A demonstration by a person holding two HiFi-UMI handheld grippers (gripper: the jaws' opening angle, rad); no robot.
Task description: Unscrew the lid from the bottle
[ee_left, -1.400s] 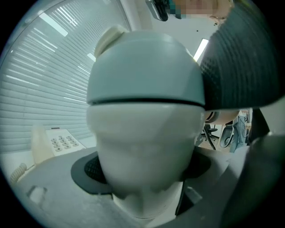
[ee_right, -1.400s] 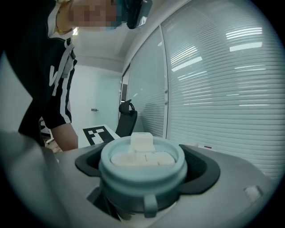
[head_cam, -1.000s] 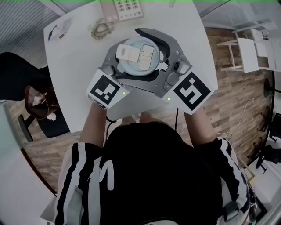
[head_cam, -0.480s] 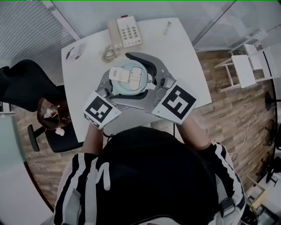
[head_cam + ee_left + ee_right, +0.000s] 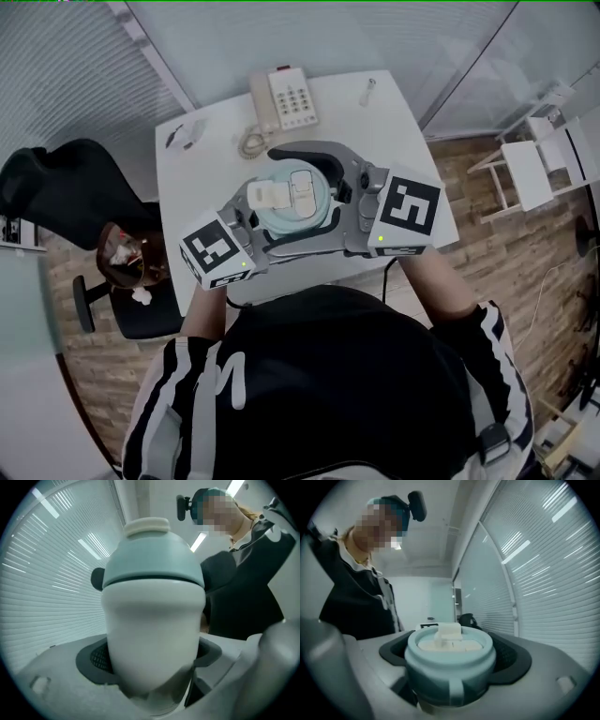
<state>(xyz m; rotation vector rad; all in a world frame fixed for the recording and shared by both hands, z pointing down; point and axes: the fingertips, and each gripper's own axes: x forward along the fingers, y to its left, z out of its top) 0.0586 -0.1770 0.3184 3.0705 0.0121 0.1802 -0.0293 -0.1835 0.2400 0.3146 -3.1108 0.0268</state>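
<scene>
The right claw (image 5: 452,662) fills the lower frame. Its two grey jaws are closed on the lid (image 5: 449,663), with a dark pad (image 5: 514,660) pressed against each side. The lid is pale blue, seen at lower centre, with a white flip tab (image 5: 449,632) on its top. A pale strip of the bottle (image 5: 431,711) shows under the lid. A person in a dark top (image 5: 356,602) occupies the upper left. Blinds (image 5: 553,573) cover the right of the frame.

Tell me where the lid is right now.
Head view, centre: the lid sits on the bottle, clamped by the right gripper, with the telephone beyond it on the table.
</scene>
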